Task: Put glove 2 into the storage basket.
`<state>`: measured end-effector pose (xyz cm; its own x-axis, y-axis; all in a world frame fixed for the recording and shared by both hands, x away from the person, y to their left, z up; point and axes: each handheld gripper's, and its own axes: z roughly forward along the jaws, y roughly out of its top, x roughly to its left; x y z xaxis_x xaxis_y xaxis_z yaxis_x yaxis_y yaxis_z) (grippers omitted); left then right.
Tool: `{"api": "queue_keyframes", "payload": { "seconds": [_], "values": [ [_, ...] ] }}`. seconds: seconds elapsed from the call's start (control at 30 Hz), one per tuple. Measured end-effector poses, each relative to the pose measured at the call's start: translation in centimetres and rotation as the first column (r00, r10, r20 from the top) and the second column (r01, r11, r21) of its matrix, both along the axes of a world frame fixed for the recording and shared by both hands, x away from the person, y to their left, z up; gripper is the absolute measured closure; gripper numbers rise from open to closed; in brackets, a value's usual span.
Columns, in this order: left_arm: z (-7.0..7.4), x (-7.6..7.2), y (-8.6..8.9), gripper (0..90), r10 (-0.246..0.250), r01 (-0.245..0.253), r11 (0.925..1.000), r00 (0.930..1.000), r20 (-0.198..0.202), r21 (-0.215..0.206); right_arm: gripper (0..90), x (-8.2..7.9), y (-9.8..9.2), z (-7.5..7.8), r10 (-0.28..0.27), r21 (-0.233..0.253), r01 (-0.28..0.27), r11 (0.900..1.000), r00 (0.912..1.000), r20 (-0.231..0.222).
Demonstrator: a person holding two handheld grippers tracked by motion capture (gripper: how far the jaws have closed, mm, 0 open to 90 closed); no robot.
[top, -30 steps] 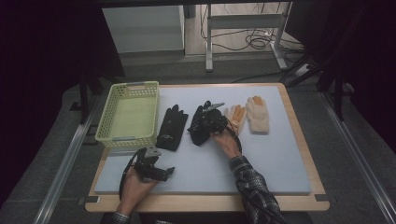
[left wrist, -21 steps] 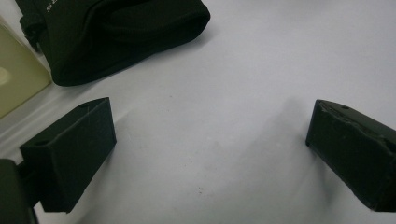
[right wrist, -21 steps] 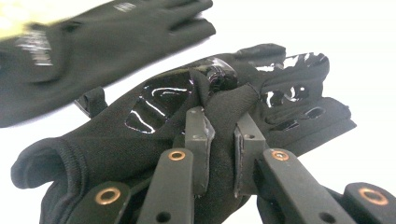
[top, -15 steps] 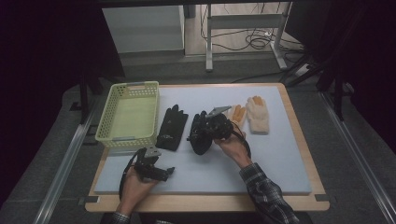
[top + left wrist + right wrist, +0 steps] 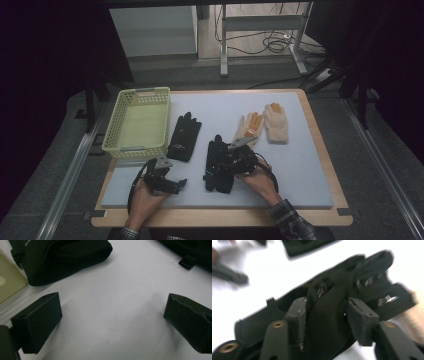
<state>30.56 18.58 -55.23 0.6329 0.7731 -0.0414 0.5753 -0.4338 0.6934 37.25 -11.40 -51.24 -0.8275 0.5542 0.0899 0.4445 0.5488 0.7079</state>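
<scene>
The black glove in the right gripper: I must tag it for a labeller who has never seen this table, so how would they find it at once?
Start at the yellow-green basket on the left of the blue-grey mat. Two black gloves lie to its right. The one meant is the black glove farther from the basket and nearer the person, with the right gripper pinching it; the other black glove lies flat and untouched.

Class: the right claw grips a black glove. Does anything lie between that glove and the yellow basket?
Yes. The other black glove lies between the gripped black glove and the yellow basket, beside the basket's right wall.
</scene>
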Motion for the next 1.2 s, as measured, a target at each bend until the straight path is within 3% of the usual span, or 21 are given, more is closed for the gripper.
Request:
{"api": "queue_keyframes", "payload": {
  "seconds": [0.07, 0.2, 0.5, 0.8, 1.2],
  "values": [
    [0.0, 0.0, 0.0, 1.8, 0.0, 0.0, 1.0, 1.0, 0.0, 0.0, 44.8, 0.2, -0.4, 0.8, -0.013, 0.038, 0.012, 0.999, 0.9998, 0.017],
    [0.0, 0.0, 0.0, 1.8, 0.002, -0.002, 1.0, 1.0, -0.001, -0.002, 43.2, 1.2, 0.1, 1.7, -0.013, 0.035, 0.011, 0.999, 0.9987, 0.05],
    [0.0, 0.0, 0.0, 1.8, 0.003, -0.003, 1.0, 1.0, -0.001, 0.0, 38.0, 4.1, 4.9, 2.1, 0.025, 0.008, -0.025, 1.0, 0.9977, 0.063],
    [0.1, -0.3, 0.5, 2.0, 0.019, -0.019, 0.9998, 0.9998, -0.003, 0.006, 38.6, 6.4, 9.6, 1.6, 0.043, -0.006, -0.043, 0.999, 0.9977, 0.051],
    [0.0, -0.5, 2.2, 2.7, 0.004, -0.004, 1.0, 1.0, -0.006, -0.005, 35.2, 8.9, 14.2, 0.2, 0.012, -0.041, -0.008, 0.999, 0.9962, 0.086]
  ]
}}
